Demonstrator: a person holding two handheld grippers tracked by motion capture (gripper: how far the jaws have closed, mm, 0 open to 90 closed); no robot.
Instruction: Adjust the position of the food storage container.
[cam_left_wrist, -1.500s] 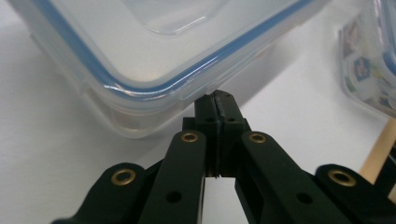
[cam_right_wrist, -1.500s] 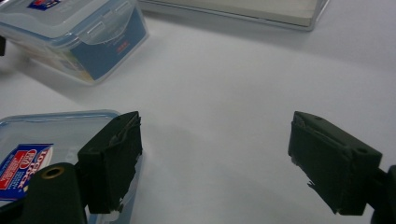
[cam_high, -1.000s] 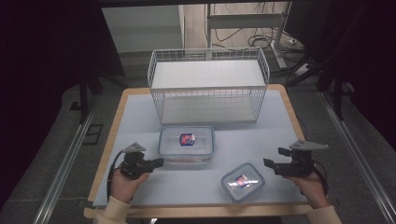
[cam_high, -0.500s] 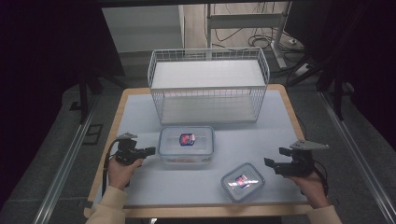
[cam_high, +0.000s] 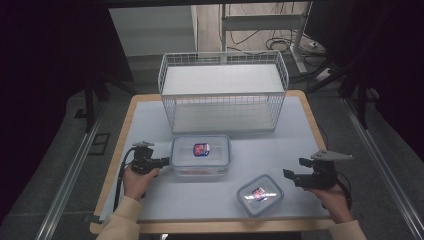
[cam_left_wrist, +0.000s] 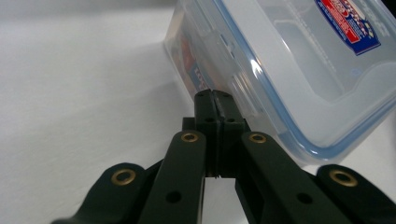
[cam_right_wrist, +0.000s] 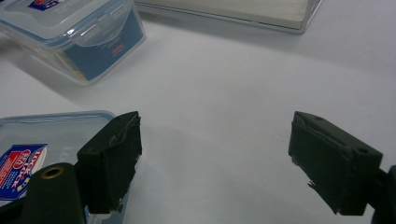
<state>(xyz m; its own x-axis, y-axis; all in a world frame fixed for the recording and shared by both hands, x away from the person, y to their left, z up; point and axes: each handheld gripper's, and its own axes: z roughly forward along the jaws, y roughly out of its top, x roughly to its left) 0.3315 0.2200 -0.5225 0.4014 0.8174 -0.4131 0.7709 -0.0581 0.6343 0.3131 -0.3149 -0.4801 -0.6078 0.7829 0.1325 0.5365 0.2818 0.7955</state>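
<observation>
A large clear lidded container (cam_high: 200, 155) with a red and blue label lies mid-table. My left gripper (cam_high: 165, 162) is at its left end. In the left gripper view the jaws are shut together, and the gripper's tips (cam_left_wrist: 215, 95) touch the container's (cam_left_wrist: 299, 70) side latch with nothing between them. A smaller lidded container (cam_high: 259, 194) lies near the front edge. My right gripper (cam_high: 295, 168) hovers just right of it with its jaws wide open. In the right gripper view (cam_right_wrist: 215, 154) the left jaw overlaps the small container's (cam_right_wrist: 42, 140) corner, and the large container (cam_right_wrist: 79, 37) lies farther off.
A white wire basket (cam_high: 223, 92) stands at the back of the white table top (cam_high: 150, 115), and its base (cam_right_wrist: 224, 9) runs along the top of the right gripper view. Bare table lies between the two containers and on the right side.
My left gripper has moved forward and right, up to the large container's left end. The right gripper has stayed nearly still and open.
</observation>
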